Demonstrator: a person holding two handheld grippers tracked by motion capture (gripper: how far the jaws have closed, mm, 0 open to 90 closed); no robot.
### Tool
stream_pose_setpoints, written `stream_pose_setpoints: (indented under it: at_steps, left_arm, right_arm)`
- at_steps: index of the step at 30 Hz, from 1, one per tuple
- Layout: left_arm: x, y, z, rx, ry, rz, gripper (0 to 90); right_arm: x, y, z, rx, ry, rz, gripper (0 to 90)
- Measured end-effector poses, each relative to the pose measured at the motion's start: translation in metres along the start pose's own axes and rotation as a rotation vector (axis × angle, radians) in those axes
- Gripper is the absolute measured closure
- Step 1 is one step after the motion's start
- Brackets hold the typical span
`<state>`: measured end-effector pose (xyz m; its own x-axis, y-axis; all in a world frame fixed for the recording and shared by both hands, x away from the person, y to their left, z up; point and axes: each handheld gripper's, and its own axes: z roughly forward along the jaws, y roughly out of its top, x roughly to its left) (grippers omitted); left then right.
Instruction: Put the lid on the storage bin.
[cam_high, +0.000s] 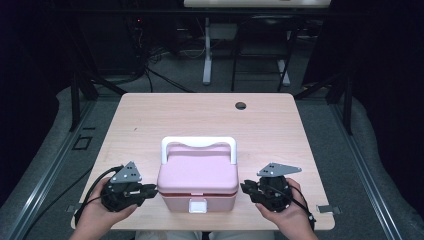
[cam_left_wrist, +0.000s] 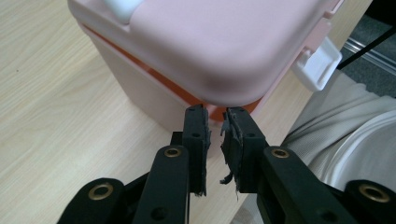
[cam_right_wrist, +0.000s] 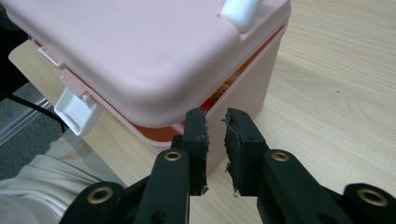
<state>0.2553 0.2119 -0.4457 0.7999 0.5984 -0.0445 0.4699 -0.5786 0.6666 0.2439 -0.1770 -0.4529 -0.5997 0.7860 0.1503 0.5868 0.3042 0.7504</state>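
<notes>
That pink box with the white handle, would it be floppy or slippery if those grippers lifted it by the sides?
The pink box looks like hard moulded plastic, so probably stiff, not floppy. Its smooth, rounded lid might slip between narrow pads. The lid seems slightly raised, showing an orange gap, and the white latch hangs loose, so lifting by the lid edge would likely open it rather than raise the box.

Pink box (cam_high: 198, 176) — white handle (cam_high: 198, 143) (orange seam) — black grippers.

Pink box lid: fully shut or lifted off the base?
Slightly lifted. In both gripper views the lid stands off the base with an orange gap between, and the white latch hangs unfastened.
</notes>
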Motion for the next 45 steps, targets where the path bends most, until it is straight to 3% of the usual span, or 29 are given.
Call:
stream_pose_setpoints:
  at_steps: [8,15,29,45]
  left_arm:
    - [0.007,-0.005,-0.004,-0.025,0.006,-0.033,76.4]
    - [0.015,-0.004,-0.002,-0.055,0.017,-0.058,69.4]
    - [0.044,-0.008,0.003,-0.083,0.087,-0.138,58.5]
    - [0.054,-0.022,0.012,-0.103,0.125,-0.176,51.4]
  right_arm:
    - [-0.003,-0.001,0.001,-0.003,-0.008,0.006,78.3]
    - [-0.006,-0.002,0.003,0.003,-0.031,0.006,77.5]
    - [-0.019,-0.007,0.008,-0.005,-0.069,0.03,76.0]
    - [-0.035,-0.014,0.013,-0.009,-0.108,0.063,73.7]
